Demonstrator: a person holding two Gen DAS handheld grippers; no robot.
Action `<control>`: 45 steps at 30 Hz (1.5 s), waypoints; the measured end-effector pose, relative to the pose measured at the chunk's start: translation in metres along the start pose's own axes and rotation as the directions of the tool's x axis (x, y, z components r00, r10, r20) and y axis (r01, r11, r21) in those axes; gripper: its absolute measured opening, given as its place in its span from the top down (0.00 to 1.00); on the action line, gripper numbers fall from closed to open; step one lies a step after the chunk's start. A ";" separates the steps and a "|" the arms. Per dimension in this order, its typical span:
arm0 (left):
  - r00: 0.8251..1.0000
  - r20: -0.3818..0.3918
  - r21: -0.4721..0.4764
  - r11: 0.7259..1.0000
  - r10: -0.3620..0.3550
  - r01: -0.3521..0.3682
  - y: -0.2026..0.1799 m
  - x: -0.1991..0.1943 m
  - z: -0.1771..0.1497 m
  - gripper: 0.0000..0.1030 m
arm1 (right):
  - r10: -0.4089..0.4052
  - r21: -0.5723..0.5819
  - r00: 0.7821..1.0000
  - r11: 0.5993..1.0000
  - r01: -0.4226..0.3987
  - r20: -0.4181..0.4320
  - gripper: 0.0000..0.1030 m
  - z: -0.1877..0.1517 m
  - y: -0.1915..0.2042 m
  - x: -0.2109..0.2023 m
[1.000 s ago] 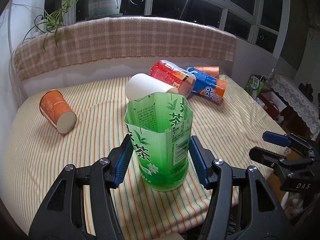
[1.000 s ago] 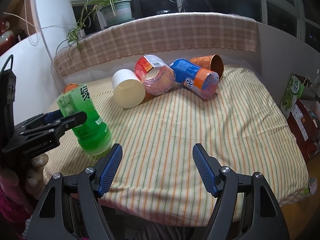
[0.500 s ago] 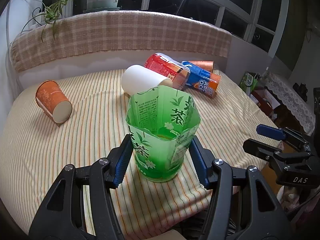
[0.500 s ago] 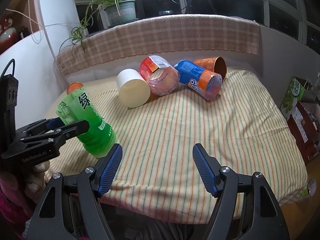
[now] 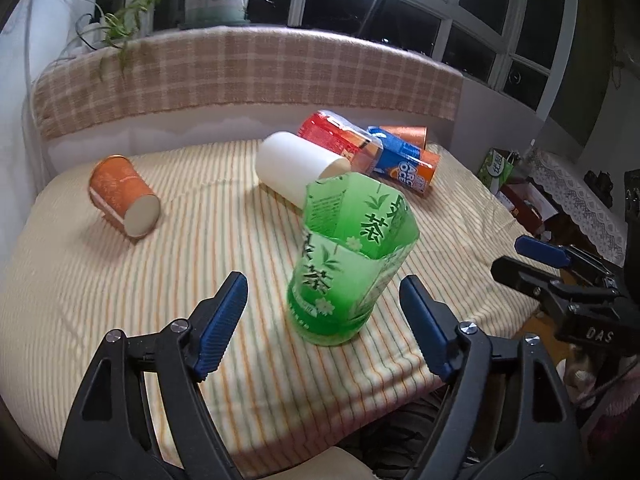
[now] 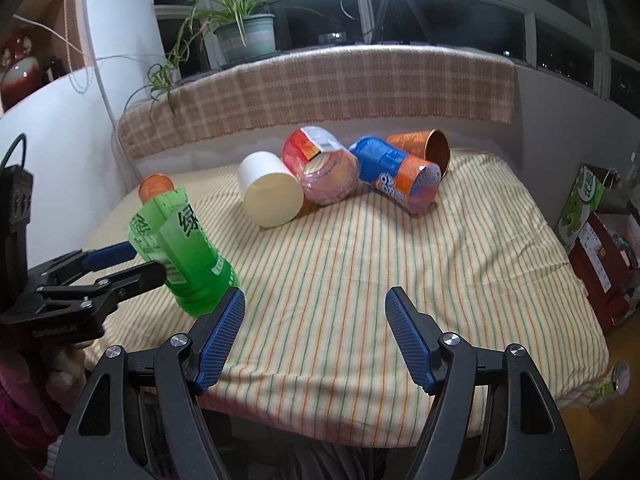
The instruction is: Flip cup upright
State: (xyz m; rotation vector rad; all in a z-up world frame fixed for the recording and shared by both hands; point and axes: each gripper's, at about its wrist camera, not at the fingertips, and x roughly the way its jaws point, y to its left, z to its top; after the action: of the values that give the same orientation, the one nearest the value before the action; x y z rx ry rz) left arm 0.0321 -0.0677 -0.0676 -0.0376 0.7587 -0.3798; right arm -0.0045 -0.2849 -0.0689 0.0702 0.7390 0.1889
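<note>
Our left gripper (image 5: 322, 320) has its jaws spread clear of the green cup (image 5: 348, 260), which stands mouth-up near the cloth's (image 5: 120, 300) front edge, and it looks light, thin and crushable, so we'd pinch its stiffer base gently.

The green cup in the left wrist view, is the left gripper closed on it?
No, the left gripper is open, and the green cup stands on the striped cloth with gaps on both sides.
</note>
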 end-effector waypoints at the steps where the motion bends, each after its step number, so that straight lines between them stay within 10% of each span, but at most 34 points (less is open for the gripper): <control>1: 1.000 0.019 0.003 1.000 0.009 -0.009 0.001 -0.007 -0.001 0.22 | -0.003 -0.001 1.000 1.000 0.003 0.012 0.30 0.001 0.001 -0.002; 6: 0.979 0.177 0.000 0.995 0.097 -0.099 0.002 -0.051 -0.004 0.21 | -0.026 -0.020 0.996 0.999 0.027 0.085 0.23 0.006 0.007 -0.014; 11: 0.902 0.366 -0.057 0.973 0.229 -0.224 0.003 -0.095 -0.008 0.05 | -0.054 -0.016 0.987 0.998 0.058 0.154 0.23 0.012 0.011 -0.023; 19: 0.848 0.437 -0.088 0.953 0.299 -0.290 0.007 -0.117 -0.007 0.02 | -0.126 -0.015 0.957 0.991 0.135 0.261 0.20 0.017 0.021 -0.036; 30: 0.843 0.441 -0.089 0.950 0.308 -0.300 0.000 -0.126 -0.012 0.00 | -0.223 0.019 0.889 0.972 0.235 0.400 0.15 0.025 0.030 -0.061; 45: 0.842 0.437 -0.106 0.948 0.316 -0.300 0.001 -0.133 -0.011 0.00 | -0.225 0.022 0.878 0.971 0.238 0.422 0.15 0.028 0.037 -0.071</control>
State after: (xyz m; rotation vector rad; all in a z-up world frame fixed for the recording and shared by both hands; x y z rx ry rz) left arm -0.0632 -0.0189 0.0125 -0.0320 0.2998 -0.0409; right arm -0.0420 -0.2620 0.0035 -0.0087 0.3046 -0.0473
